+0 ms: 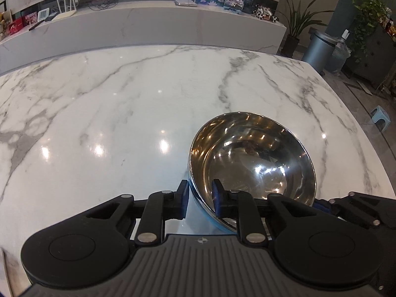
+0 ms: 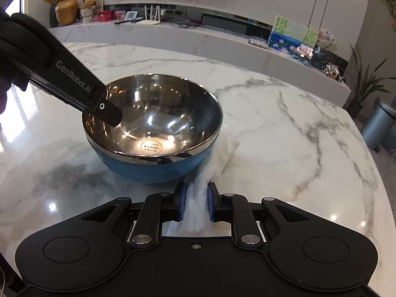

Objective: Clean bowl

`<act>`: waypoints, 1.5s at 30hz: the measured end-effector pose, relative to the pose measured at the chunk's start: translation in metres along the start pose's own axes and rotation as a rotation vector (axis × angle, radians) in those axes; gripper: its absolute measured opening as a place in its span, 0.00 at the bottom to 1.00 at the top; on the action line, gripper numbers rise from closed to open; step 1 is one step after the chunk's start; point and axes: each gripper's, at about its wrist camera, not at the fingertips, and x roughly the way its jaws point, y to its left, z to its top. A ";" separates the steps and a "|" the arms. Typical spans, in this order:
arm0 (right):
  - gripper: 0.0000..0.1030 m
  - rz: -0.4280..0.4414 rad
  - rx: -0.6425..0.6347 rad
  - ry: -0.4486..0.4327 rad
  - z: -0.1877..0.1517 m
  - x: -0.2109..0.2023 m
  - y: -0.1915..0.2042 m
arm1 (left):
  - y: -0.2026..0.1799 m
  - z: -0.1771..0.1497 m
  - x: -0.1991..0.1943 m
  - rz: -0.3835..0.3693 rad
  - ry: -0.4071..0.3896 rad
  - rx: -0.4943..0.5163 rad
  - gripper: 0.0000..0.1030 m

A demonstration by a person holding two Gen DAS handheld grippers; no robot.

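**A:** Your left gripper [image 1: 200,193] has its fingers straddling the near rim of the bowl [image 2: 153,126], one pad inside, one outside on the blue shell. They look closed onto the rim; I can't confirm firm contact on the outer pad.

**B:** And the right one?

**A:** Your right gripper [image 2: 195,204] has its fingers narrowed onto a white paper towel [image 2: 217,156], which is bunched between the pads. The towel trails forward on the table [image 2: 284,113] and touches the bowl's right base.

**B:** Where's the bowl?

**A:** Upright on the table, just ahead of both grippers. The steel interior is shiny. There's a small brown speck [image 1: 250,151] near the bottom; could be residue or a reflection.

**B:** Step?

**A:** My read: bowl braced, towel in hand, so you're in the wiping phase. Could be before a pass or between passes. Next move needs the towel lifted over the rim while your left holds the bowl steady.
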 end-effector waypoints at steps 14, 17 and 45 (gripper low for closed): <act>0.16 -0.010 0.050 -0.126 0.011 -0.031 -0.027 | -0.003 0.015 0.009 0.026 -0.064 0.035 0.11; 0.16 0.008 0.029 -0.116 0.011 -0.028 -0.021 | -0.004 0.015 0.010 0.028 -0.063 0.038 0.11; 0.16 -0.096 0.239 0.075 -0.001 0.009 -0.063 | 0.003 0.011 -0.010 0.008 -0.156 -0.005 0.51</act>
